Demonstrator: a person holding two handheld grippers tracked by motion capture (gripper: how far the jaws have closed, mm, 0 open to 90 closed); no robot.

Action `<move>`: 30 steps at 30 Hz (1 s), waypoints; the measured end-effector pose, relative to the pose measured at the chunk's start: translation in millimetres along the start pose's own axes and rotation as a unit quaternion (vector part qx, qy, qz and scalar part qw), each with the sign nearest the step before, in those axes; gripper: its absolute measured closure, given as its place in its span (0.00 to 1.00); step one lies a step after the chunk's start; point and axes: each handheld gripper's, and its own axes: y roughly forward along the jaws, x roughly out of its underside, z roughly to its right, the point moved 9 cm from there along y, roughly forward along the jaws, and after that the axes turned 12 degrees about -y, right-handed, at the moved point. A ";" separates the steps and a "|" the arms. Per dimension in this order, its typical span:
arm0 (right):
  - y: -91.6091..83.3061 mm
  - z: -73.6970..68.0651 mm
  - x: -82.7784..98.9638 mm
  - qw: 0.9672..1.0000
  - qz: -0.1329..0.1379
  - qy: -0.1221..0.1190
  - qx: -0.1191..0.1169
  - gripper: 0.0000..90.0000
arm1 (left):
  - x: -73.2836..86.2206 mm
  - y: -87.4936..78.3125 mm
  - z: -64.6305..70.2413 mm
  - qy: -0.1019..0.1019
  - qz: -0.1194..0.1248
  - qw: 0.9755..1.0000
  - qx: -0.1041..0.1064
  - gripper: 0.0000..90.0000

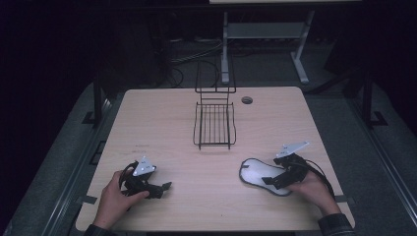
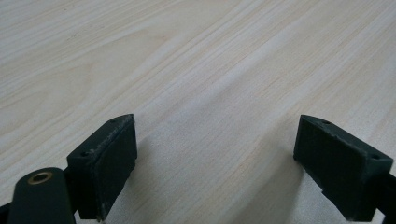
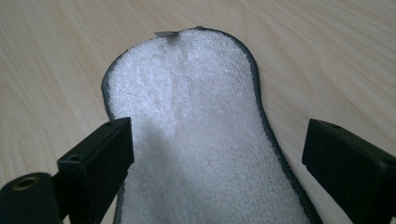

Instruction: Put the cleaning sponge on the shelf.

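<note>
- On the near right of the wooden table (image 1: 162, 123), seen from the high view, lies a white terry insole (image 1: 260, 173) with a dark stitched edge — flat on the wood, its rounded end toward the table's middle.
- Over that insole's near end hangs the right gripper (image 1: 269, 181), held in the person's right hand (image 1: 314, 189); its jaws stand wide apart, one to each side of the cloth, and press on nothing.
- From the right gripper view, the insole (image 3: 196, 116) runs up between the two black jaws, a small grey tab at its far tip.
- At the near left, the left gripper (image 1: 164, 187) sits low over bare wood in the left hand (image 1: 114, 201) — its jaws likewise spread, with nothing between them.
- Toward the far middle of the table stands a black wire rack (image 1: 214, 123), well apart from both grippers.
</note>
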 end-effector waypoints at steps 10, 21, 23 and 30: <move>7.6 -2.7 2.8 1.000 -0.017 -0.012 -0.005 0.09 | 0.0 0.0 0.0 0.000 0.000 1.000 0.000 0.14; 10.0 -4.7 5.0 0.999 -0.030 -0.016 -0.016 0.14 | 0.1 0.0 0.2 -0.001 0.000 1.000 0.000 0.14; 9.9 -4.8 5.4 0.999 -0.029 -0.013 -0.020 0.15 | 0.1 0.0 0.2 -0.001 0.000 1.000 0.000 0.14; 8.0 -5.2 5.8 0.999 -0.026 -0.007 -0.024 0.19 | 0.1 0.0 0.2 -0.001 0.000 1.000 0.000 0.14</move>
